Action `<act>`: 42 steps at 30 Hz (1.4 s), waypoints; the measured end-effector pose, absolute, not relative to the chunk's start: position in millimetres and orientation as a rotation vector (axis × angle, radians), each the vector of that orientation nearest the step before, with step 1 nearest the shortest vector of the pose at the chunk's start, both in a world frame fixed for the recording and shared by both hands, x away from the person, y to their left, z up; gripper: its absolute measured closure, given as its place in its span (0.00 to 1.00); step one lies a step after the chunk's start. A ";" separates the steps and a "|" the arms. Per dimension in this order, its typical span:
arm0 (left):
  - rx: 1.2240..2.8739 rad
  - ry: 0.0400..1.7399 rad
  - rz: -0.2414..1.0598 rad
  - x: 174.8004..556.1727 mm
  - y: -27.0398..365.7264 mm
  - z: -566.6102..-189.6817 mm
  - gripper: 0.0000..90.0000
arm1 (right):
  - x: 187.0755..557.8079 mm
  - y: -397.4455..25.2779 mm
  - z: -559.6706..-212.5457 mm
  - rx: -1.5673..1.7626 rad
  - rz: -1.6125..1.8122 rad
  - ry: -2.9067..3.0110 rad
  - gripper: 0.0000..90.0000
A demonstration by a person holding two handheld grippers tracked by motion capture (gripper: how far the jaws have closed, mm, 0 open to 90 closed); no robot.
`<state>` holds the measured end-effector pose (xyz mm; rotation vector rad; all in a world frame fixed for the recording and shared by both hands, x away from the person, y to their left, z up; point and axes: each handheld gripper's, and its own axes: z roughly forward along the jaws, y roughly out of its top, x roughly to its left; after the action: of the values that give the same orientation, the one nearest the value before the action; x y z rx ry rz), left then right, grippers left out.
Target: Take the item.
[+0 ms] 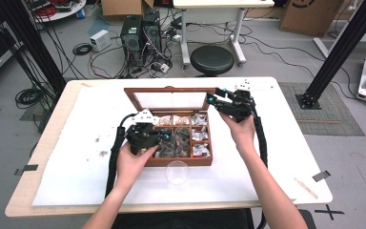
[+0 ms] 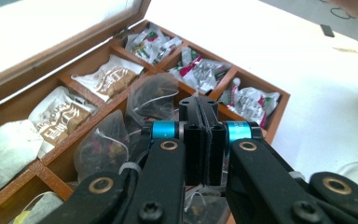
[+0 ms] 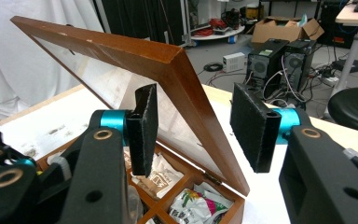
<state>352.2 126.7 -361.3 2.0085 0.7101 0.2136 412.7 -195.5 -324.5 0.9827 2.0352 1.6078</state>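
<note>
high view, wooden tea box point(image 1: 181, 161) open on white table, clear cup point(image 1: 177, 172) just before it, left tool point(image 1: 163, 137) pressed closed over sachets, right tool point(image 1: 213, 99) wide astride lid point(image 1: 171, 90)

I'm looking down from above the table; both gripper cameras are sitting close, the left facing into the tea box point(image 2: 242, 77), the right facing its lid point(image 3: 168, 70).

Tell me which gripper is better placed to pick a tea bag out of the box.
Left. The left gripper hangs shut just above the tea bags in the box, while the right gripper stands open astride the lid.
</note>
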 end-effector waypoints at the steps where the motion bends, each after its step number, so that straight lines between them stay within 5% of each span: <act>1: 2.006 0.702 0.218 351.0 127.1 -359.0 0.99 | 412.7 -195.6 -324.4 0.983 1.607 2.035 0.59; 42: 1.931 0.478 0.118 291.3 122.4 -319.8 0.99 | 412.1 -198.2 -323.7 0.985 1.605 2.029 0.59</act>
<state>291.3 122.4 -319.8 1.9307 0.4781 0.1178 412.1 -198.2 -323.7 0.9850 2.0285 1.6053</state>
